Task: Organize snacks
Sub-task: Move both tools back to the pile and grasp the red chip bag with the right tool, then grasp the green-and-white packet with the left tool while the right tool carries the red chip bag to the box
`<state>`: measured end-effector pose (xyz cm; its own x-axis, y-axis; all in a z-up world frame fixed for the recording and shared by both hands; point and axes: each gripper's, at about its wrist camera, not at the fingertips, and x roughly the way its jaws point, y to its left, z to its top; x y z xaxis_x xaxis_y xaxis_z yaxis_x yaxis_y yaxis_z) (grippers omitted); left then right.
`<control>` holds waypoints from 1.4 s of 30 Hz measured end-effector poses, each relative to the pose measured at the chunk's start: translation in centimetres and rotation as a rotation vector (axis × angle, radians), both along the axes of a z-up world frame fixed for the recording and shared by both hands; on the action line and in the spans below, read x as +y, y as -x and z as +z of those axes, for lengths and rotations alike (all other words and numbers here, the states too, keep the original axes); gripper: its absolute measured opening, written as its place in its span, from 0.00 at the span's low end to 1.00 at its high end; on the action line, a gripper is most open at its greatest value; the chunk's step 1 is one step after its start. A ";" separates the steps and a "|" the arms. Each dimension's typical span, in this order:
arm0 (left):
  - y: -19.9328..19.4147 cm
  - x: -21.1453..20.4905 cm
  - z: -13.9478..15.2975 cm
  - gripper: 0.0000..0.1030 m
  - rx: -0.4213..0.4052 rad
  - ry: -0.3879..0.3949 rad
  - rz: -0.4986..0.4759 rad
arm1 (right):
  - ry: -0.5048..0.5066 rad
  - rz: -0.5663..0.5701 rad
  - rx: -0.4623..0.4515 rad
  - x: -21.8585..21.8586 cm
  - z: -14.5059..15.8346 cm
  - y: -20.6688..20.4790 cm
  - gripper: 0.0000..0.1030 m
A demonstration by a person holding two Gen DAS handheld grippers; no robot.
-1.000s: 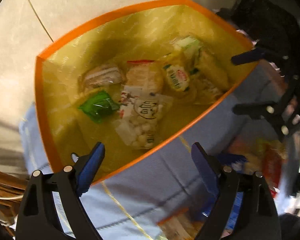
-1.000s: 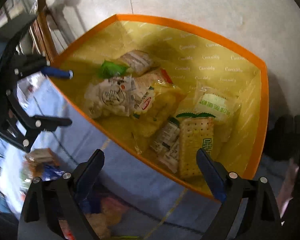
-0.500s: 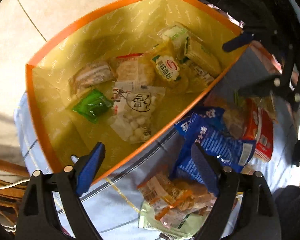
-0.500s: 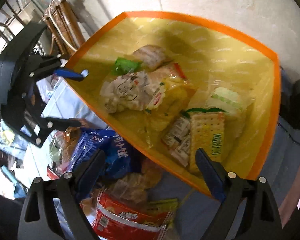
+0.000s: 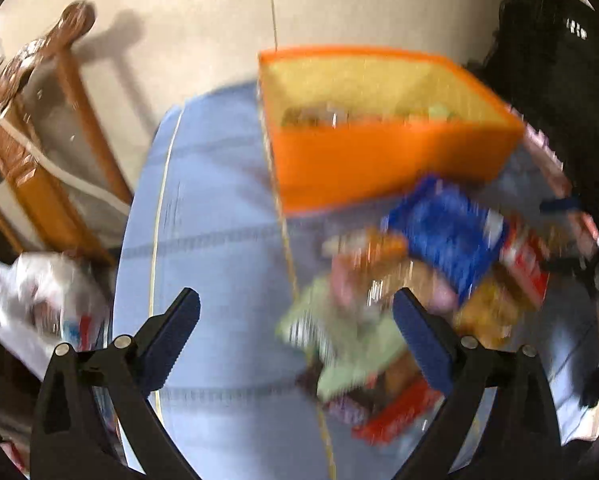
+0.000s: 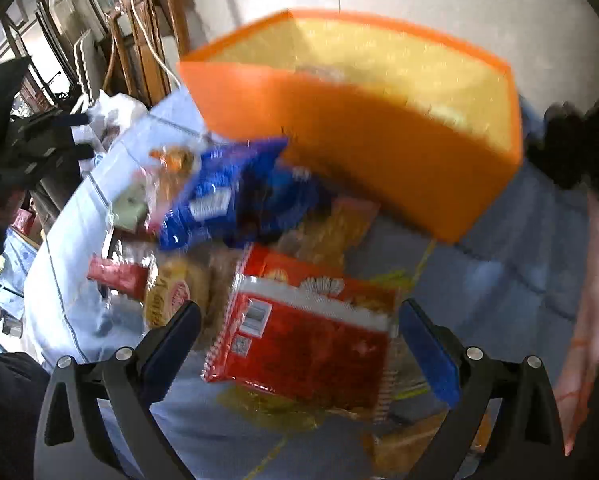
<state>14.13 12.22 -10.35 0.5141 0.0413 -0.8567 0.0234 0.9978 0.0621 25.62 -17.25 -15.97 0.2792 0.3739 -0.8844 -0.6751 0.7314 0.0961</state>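
- On the far side of the blue-clothed desk (image 5: 219, 240): orange box (image 5: 387, 168) with yellow lining, a few packets already inside; stiff-walled, probably light, best left standing as the drop point.
- Just near of the box, in a loose heap: snack packets, blurred in both views. Soft, crinkly film throughout, slippery, contents likely brittle; gentle pinch only.
- Nearest the right tool (image 6: 299, 344): red packet (image 6: 303, 344), flat and broad, lying on top of the pile. Best taken by a sealed edge or corner, not across the middle.
- Farther, touching the box wall: blue bag (image 6: 219, 196), puffy, likely air-filled and light; top seam the safest hold.
- Near the left tool (image 5: 295, 336): pale green packet (image 5: 339, 344), thin and limp.
- Both tools spread wide, gripping nothing.
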 end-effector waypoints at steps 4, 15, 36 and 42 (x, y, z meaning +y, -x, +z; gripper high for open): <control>2.6 0.1 -1.4 0.92 0.011 0.006 0.039 | -0.090 -0.260 0.040 -1.1 -1.5 -0.8 0.96; 3.7 -1.6 -3.5 0.92 0.046 0.074 0.023 | -0.030 -0.351 0.009 0.7 -3.2 1.5 0.73; -1.7 -0.5 -8.4 0.61 0.036 0.248 0.092 | -0.185 -0.557 0.000 -3.7 0.6 5.3 0.34; -1.4 1.7 -7.4 0.10 0.063 0.300 0.156 | -0.263 -0.575 -0.001 -4.7 2.0 5.1 0.34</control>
